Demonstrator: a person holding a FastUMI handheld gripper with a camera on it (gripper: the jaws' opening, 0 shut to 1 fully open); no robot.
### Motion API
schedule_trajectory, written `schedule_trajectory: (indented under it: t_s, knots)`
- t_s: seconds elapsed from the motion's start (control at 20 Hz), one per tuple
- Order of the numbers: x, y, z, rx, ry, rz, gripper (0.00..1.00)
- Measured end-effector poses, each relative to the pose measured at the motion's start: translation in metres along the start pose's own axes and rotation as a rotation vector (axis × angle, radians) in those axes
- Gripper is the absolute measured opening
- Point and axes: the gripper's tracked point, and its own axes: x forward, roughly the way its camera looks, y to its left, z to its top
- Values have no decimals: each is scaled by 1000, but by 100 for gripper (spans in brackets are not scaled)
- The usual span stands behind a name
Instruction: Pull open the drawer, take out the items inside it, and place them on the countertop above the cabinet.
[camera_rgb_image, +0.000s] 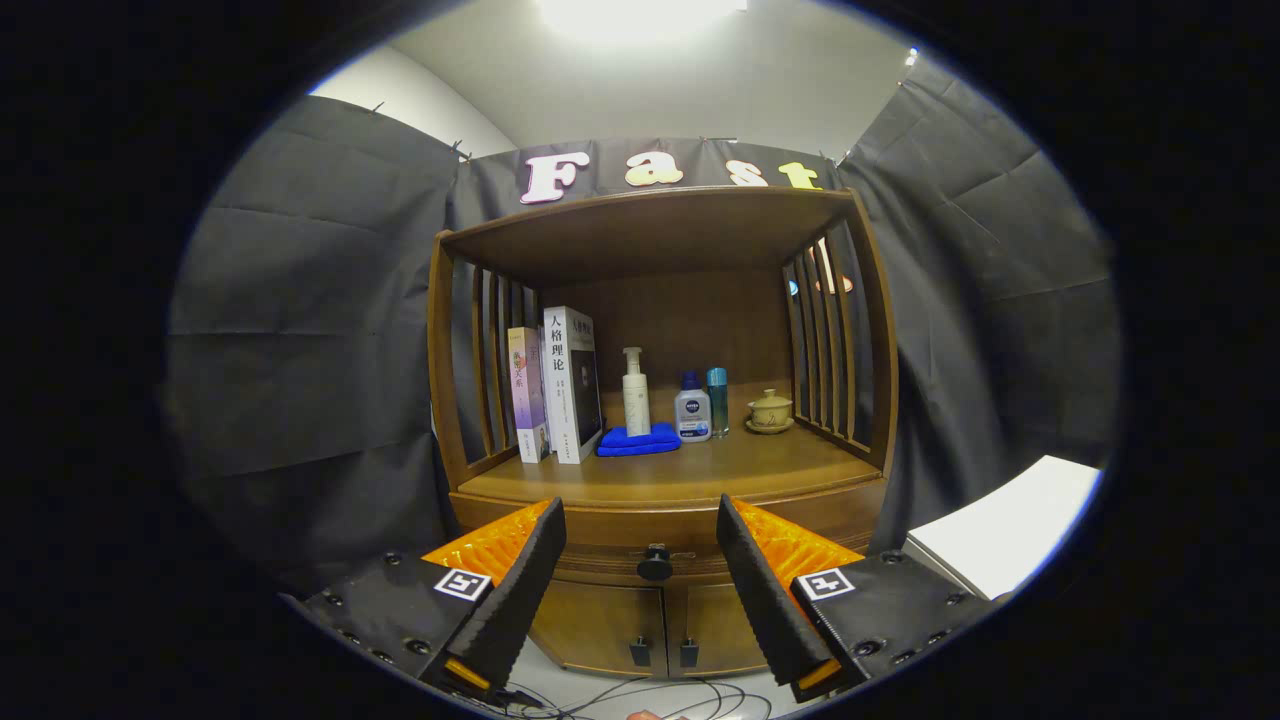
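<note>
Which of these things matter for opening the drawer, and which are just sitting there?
For the job: gripper, fingers open; drawer knob between them, untouched; drawer, closed; countertop.

Just there: books, pump bottle, blue cloth, two small bottles, lidded cup.

The tongs (640, 560) stand apart; ribbed wedge fingers on black screw-studded blocks, each bearing a square black-and-white marker

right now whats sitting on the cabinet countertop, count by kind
books: 2
bottles: 3 — pump bottle, squat bottle, slim teal bottle
folded blue cloth: 1
lidded cup on saucer: 1
total: 7
The gripper is open, its fingers either side of the drawer knob.
</note>
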Motion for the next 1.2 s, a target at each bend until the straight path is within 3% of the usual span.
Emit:
schedule_trajectory:
  t_s: [0.35, 0.75, 1.2]
  knots:
    - [65, 7, -2, -35, 52, 16, 95]
    - [99, 2, -44, 3, 128, 32, 96]
    - [139, -4, -100, -37, 206, 16, 96]
